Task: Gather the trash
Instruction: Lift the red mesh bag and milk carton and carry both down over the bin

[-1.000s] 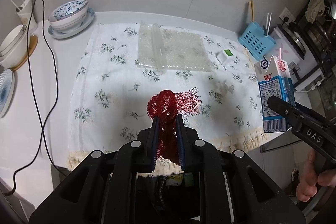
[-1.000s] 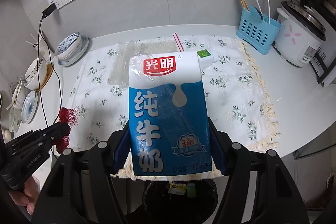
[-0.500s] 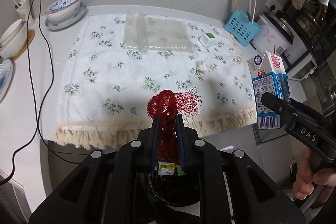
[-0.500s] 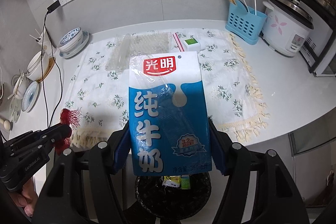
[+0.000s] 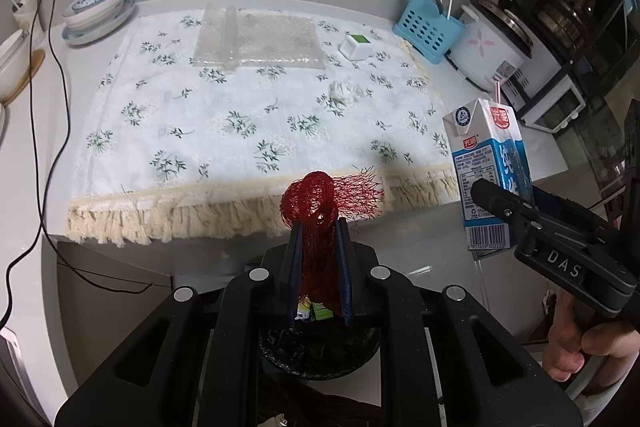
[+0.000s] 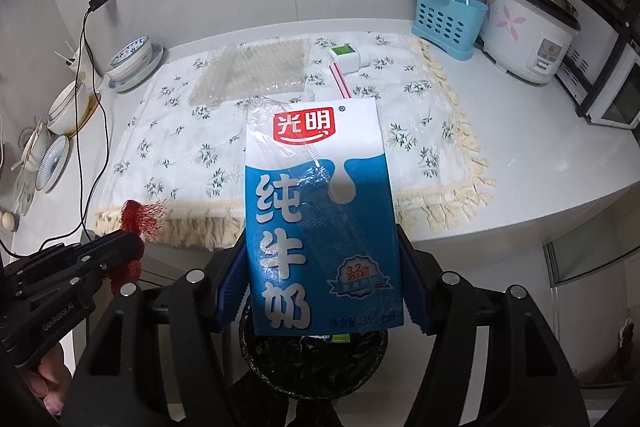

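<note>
Left tongs [image 5: 318, 227] pinch red mesh net [image 5: 320, 199]; right tongs [image 6: 320, 267] clamp milk carton [image 6: 318, 211]. Black-lined bin [image 6: 312, 359] at 6 o'clock holds wrappers [image 5: 314, 311].

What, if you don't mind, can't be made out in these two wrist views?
- Bin: right wrist view, mostly behind the milk carton; its contents are unclear.
- Red net: left wrist view, lower end hidden between the left claw fingers.
- Carton's small print: too small.
</note>
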`<action>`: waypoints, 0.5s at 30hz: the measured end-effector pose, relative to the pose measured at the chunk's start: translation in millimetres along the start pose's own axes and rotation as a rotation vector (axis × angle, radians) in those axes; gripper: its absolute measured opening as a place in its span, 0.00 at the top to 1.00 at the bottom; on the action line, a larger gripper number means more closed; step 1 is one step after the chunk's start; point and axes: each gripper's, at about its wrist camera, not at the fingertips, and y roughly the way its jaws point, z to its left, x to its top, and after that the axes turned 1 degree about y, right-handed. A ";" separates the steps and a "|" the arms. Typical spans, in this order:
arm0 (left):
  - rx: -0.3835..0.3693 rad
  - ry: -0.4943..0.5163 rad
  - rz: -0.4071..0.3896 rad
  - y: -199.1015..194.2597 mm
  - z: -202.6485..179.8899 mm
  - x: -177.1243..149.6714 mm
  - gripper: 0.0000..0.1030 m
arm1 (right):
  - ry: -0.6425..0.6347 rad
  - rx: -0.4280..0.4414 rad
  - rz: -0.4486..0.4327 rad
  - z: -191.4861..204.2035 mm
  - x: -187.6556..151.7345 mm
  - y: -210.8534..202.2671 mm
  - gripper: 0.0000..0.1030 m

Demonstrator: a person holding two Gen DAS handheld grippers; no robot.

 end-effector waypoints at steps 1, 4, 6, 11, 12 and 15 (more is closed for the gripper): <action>0.000 0.009 0.004 2.5 -2.9 -2.2 0.85 | -0.006 -0.002 0.001 -0.7 -3.7 0.6 0.40; 0.001 0.024 0.015 11.0 -8.5 -10.6 0.86 | -0.008 -0.013 0.011 -4.7 -13.5 3.0 0.40; 0.002 0.026 0.025 17.6 -10.6 -17.0 0.86 | -0.003 -0.019 0.022 -8.8 -21.5 6.1 0.40; -0.011 0.037 0.040 27.3 -15.8 -33.4 0.86 | -0.001 -0.030 0.026 -18.0 -38.3 9.8 0.40; -0.015 0.040 0.041 28.8 -16.7 -36.4 0.86 | 0.001 -0.029 0.028 -19.9 -41.1 10.5 0.40; -0.022 0.041 0.046 33.0 -18.3 -47.2 0.86 | 0.007 -0.025 0.037 -26.5 -52.7 13.5 0.40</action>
